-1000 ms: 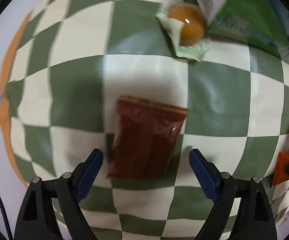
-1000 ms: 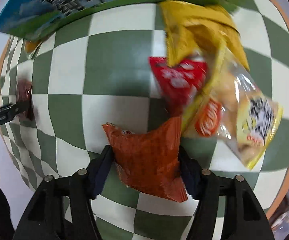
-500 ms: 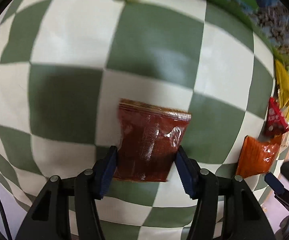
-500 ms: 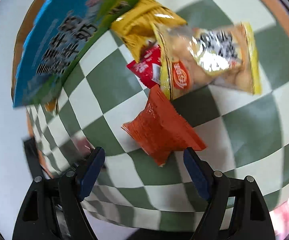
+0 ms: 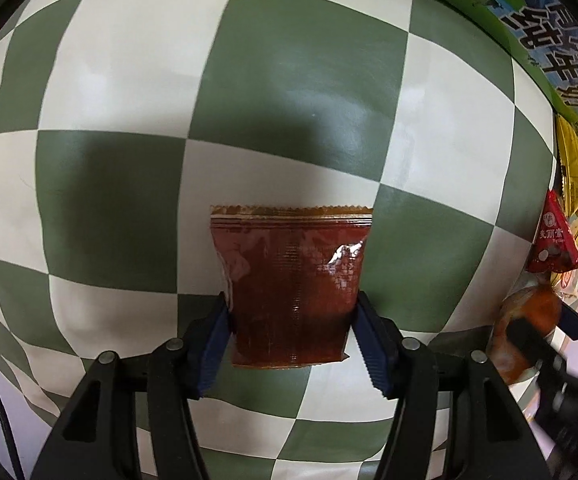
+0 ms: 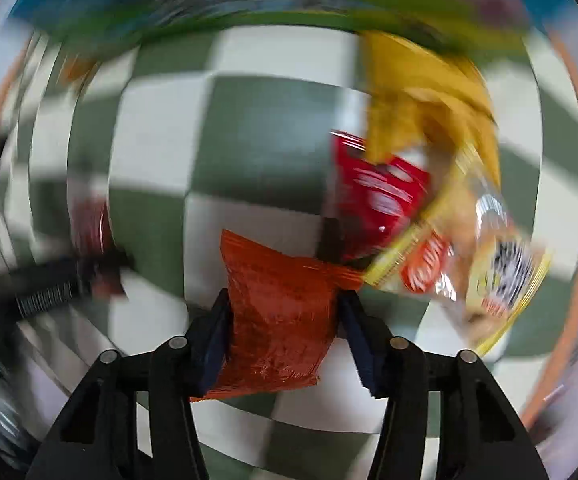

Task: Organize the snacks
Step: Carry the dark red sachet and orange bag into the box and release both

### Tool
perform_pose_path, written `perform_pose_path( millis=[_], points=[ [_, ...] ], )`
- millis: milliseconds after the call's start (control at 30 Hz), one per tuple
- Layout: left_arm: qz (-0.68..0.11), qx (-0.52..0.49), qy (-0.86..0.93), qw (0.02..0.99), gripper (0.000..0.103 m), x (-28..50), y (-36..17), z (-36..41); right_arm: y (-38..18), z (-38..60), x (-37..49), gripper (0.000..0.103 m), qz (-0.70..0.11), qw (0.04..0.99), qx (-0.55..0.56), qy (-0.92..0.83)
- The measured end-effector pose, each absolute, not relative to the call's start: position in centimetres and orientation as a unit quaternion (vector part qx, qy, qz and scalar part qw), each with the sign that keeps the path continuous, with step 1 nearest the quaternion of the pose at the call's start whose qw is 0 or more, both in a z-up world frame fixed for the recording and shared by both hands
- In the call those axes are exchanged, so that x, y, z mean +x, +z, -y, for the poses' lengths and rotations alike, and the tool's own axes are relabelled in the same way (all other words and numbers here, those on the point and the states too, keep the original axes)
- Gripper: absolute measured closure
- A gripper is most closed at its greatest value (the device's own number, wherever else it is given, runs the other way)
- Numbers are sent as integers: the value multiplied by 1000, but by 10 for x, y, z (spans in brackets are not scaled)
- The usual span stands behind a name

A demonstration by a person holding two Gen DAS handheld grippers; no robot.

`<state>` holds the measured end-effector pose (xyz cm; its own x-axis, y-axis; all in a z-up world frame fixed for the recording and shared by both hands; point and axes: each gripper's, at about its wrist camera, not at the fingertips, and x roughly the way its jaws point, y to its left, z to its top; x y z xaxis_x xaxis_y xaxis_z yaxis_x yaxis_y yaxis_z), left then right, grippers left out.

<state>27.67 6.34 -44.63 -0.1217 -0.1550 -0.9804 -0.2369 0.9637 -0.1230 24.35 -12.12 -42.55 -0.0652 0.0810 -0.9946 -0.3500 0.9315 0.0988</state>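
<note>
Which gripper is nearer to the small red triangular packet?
Right. The right gripper, shut on the orange packet, is just beside the red triangular packet. The left gripper, holding the dark brown packet, is farther away.

Probably a home dining spot: a green-and-cream checked tabletop [image 5: 301, 80] with snack packets [image 5: 555, 250] piled at three o'clock and a printed carton [image 5: 545, 36] at one o'clock.
</note>
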Motion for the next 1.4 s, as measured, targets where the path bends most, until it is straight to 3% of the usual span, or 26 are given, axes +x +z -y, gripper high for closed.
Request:
perform_pose_path(
  millis=[33,67,133,267,333,433,467,500,633,733,833,1067,1267,1400],
  points=[
    [-749,-131,29,648,39,281,-445,-59,-421,122,242,25,-711,679,-82,163],
    [-752,-131,23,646,36,282,-445,-59,-419,124,241,21,-712,680,-67,165],
    [-754,-128,19,644,32,285,-447,-58,-413,132,238,20,-712,683,-36,157],
    [-744,-131,22,655,32,283,-444,-60,-413,151,234,20,-715,683,-9,149],
    [-734,-128,29,667,49,280,-437,-63,-420,155,232,20,-716,683,-15,144],
    [-729,-129,27,671,50,274,-433,-65,-433,155,240,20,-719,682,-19,135],
    [-728,-125,29,673,50,273,-432,-65,-436,155,240,22,-718,682,-17,133],
    [-727,-122,29,675,50,272,-431,-65,-437,156,240,35,-717,684,-14,133],
    [-721,-114,31,683,50,271,-421,-62,-433,155,234,51,-707,695,-11,134],
    [-712,-110,22,693,50,271,-405,-58,-422,168,223,52,-701,700,2,139],
    [-701,-110,5,705,50,269,-390,-38,-402,182,224,52,-692,706,24,146],
    [-632,-132,-57,762,50,295,-284,-13,-310,216,244,52,-641,742,85,177],
    [-579,-118,-85,803,50,356,-206,2,-222,225,302,52,-583,783,108,189],
    [-574,-91,-63,811,50,419,-193,-4,-194,210,364,52,-550,815,74,170]
  ],
)
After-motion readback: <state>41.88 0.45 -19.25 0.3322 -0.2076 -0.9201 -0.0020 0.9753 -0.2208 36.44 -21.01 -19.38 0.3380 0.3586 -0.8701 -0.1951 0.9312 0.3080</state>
